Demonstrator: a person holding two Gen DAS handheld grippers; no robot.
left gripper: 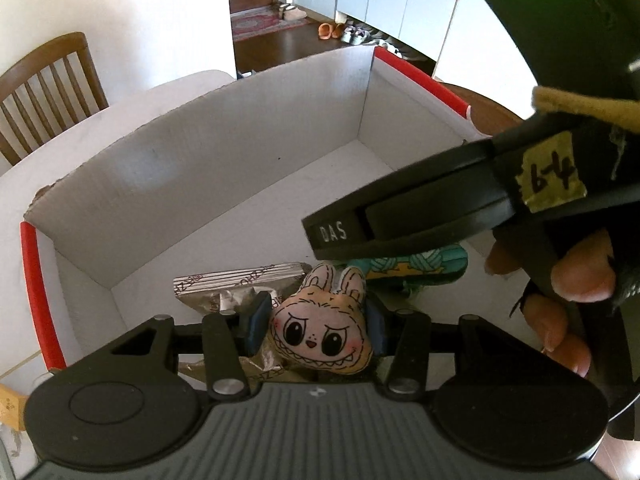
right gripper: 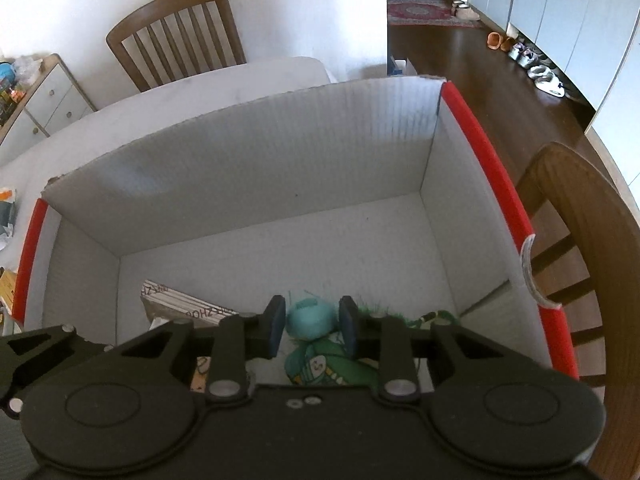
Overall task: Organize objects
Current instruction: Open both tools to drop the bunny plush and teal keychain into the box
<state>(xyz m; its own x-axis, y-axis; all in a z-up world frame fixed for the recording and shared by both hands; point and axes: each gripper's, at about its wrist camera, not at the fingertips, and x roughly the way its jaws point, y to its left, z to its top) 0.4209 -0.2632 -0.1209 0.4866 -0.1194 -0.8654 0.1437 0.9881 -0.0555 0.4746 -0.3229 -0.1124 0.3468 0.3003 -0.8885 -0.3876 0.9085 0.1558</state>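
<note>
A white cardboard box [left gripper: 200,152] [right gripper: 240,160] with red edge strips stands on the table. Inside its near end, my left gripper [left gripper: 316,324] is shut on a tan bunny-face plush [left gripper: 320,336], a blue pad against each side. My right gripper [right gripper: 312,328] is shut on a teal and green plush toy [right gripper: 310,320] [left gripper: 416,266], low in the box. That tool's black finger [left gripper: 340,236] crosses the left wrist view just above the toy. A silver and brown foil packet [left gripper: 240,280] [right gripper: 180,306] lies on the box floor to the left of both toys.
The box sits on a white table [left gripper: 120,108] [right gripper: 200,84]. One wooden chair [left gripper: 48,80] [right gripper: 176,36] stands behind it and another [right gripper: 580,240] on the right. A person's fingers [left gripper: 580,280] grip the right tool. A small dresser [right gripper: 48,96] is far left.
</note>
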